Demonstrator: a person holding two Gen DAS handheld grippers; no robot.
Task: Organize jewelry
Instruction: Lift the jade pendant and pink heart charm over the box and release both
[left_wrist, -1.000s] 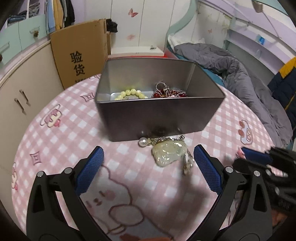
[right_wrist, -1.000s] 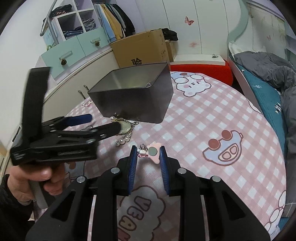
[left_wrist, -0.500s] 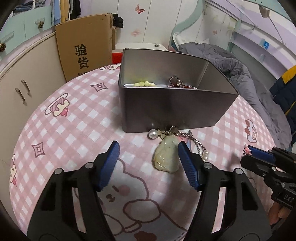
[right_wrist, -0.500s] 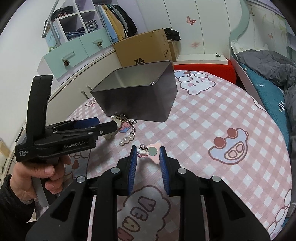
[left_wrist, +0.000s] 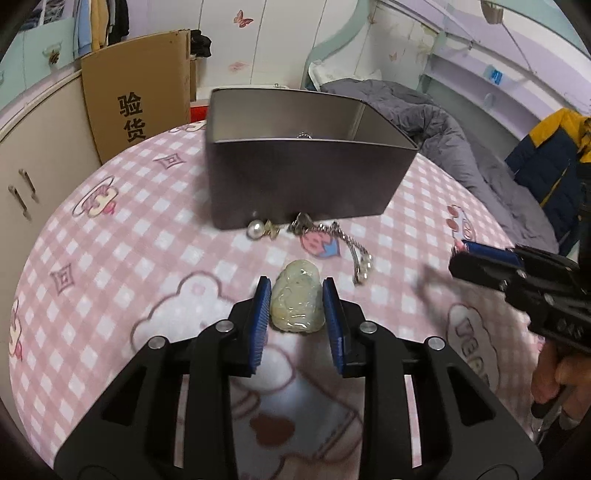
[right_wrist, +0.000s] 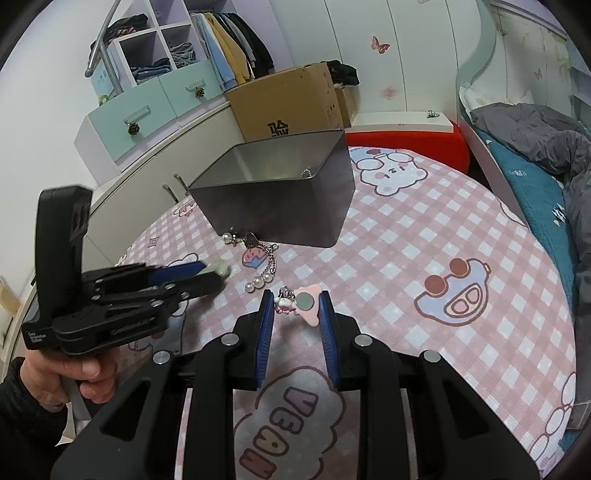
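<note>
My left gripper (left_wrist: 296, 295) is shut on a pale green jade pendant (left_wrist: 296, 303) and holds it above the pink checked tablecloth (left_wrist: 110, 266), in front of the grey metal tin (left_wrist: 295, 184). It also shows in the right wrist view (right_wrist: 207, 273). A pearl earring (left_wrist: 255, 229) and a silver chain with pearls (left_wrist: 354, 254) lie at the tin's foot. My right gripper (right_wrist: 296, 306) is shut on a pink charm with a round metal disc (right_wrist: 301, 302). A chain tip (left_wrist: 304, 135) peeks over the tin's rim.
A cardboard box (left_wrist: 136, 92) stands behind the tin at the left. A bed with a grey quilt (left_wrist: 424, 110) lies at the right. White cabinets (left_wrist: 33, 177) run along the left side. A red stool (right_wrist: 406, 142) stands behind the table.
My left gripper has closed on the jade pendant and pulled it back from the tin, away from the chain. My right gripper has stayed shut on the pink charm.
</note>
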